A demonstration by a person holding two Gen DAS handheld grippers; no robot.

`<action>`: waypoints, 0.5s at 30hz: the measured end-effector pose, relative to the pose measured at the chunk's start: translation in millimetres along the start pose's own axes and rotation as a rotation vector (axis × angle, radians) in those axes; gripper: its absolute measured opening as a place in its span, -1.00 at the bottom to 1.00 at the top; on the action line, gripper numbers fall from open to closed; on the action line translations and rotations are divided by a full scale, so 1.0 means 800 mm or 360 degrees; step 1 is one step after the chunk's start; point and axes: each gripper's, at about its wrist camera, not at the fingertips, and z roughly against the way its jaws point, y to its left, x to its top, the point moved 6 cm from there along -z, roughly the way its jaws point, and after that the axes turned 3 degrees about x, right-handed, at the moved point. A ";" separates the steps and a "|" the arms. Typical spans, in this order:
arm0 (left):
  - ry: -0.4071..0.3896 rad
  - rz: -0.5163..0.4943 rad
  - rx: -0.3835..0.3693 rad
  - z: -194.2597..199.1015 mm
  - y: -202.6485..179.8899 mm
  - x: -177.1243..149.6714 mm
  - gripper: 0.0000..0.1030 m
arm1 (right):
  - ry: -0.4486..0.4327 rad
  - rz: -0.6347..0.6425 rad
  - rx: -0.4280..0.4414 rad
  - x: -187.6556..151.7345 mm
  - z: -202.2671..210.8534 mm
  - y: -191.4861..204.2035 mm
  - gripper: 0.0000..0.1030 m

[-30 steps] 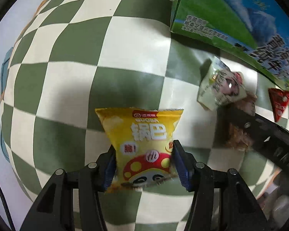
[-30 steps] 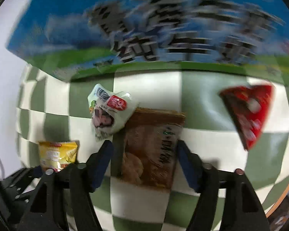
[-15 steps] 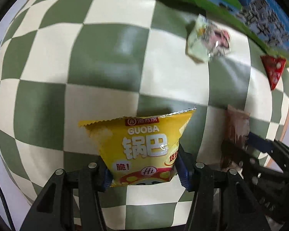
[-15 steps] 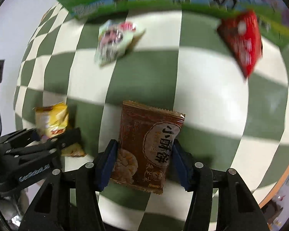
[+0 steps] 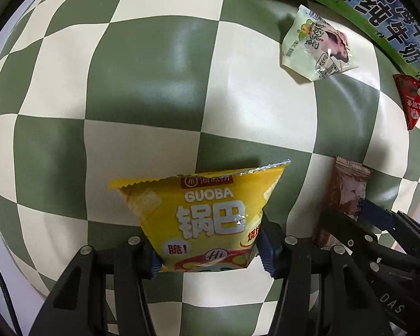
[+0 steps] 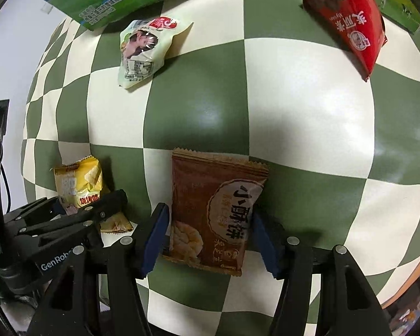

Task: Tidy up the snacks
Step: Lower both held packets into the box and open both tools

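Left gripper (image 5: pixel 207 247) clamped on yellow rice-crust packet (image 5: pixel 204 218), pinched low at the sides so the label stays facing up. Right gripper (image 6: pixel 210 236) around brown biscuit packet (image 6: pixel 214 212); jaws just opened back a little after closing, left pad with a small gap, right pad touching the edge, so grip on it not certain. Both packets over the green-and-white checkered cloth (image 5: pixel 154 84), side by side, yellow one left of brown one; probably being lined up in a row, near front edge. Cannot tell whether either rests flat on the cloth or hangs just above. Pale green packet (image 6: pixel 142 53) lying loose near the milk carton box (image 6: pixel 103 2), just beside it, apart from both grippers. Red triangular packet (image 6: pixel 350 19) further right, near same box. Those two not yet sorted, likely next. Both grippers pointed down at the cloth, suits setting down flat.
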 end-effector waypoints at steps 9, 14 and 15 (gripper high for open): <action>-0.0048 -0.0002 0.0023 0.044 -0.001 0.006 -0.12 | -0.0074 0.0046 -0.0018 -0.002 -0.001 0.025 0.09; -0.0148 -0.0060 -0.0024 0.096 -0.022 0.011 -0.13 | -0.0177 0.0063 0.0056 -0.009 0.056 0.023 0.09; -0.0179 -0.0073 -0.0049 0.112 -0.029 0.014 -0.13 | -0.0206 0.0063 0.0085 -0.007 0.073 0.023 0.09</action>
